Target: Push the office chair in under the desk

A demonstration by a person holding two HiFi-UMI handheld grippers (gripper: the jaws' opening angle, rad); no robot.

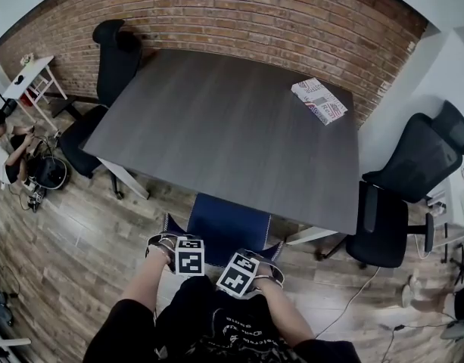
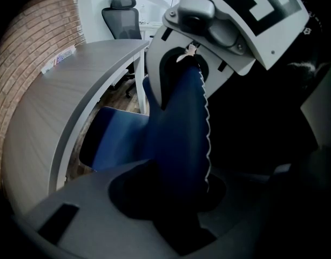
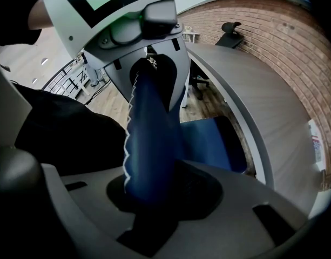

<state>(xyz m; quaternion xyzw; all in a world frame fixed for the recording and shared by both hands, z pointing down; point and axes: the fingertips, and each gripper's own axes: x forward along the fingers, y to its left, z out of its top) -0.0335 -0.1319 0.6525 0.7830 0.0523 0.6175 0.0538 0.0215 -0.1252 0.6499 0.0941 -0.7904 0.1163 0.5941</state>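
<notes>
The blue office chair [image 1: 225,221] stands at the near long edge of the grey bench [image 1: 216,119], right in front of the person, with its backrest [image 2: 178,139] on the person's side. Its seat [image 2: 114,139] reaches in under the bench's edge, while the backrest is out over the wood floor [image 1: 80,237]. Both tools come down steeply onto the top of that backrest, side by side and close together. The left hand-held gripper [image 1: 171,242] sits near the backrest's left corner and the right hand-held gripper [image 1: 263,268] near its right one. Each has its jaws drawn in narrow onto the padded blue edge, which runs up between them with its pale zigzag stitching showing, so each is gripping the chair's back. From either tool's own camera you can see the other one clamped further along the same edge, its marker cube uppermost. The person's forearms reach forward from a dark top to the two handles. On the far right part of the bench lies a flat printed packet [image 1: 319,100], well apart from the chair. A black chair [image 1: 114,59] stands at the bench's far left corner by the brick wall [image 1: 239,10], and another black chair [image 1: 402,195] stands off its right end. Over at the left a person [image 1: 8,146] sits low near a small white table [image 1: 31,74].
</notes>
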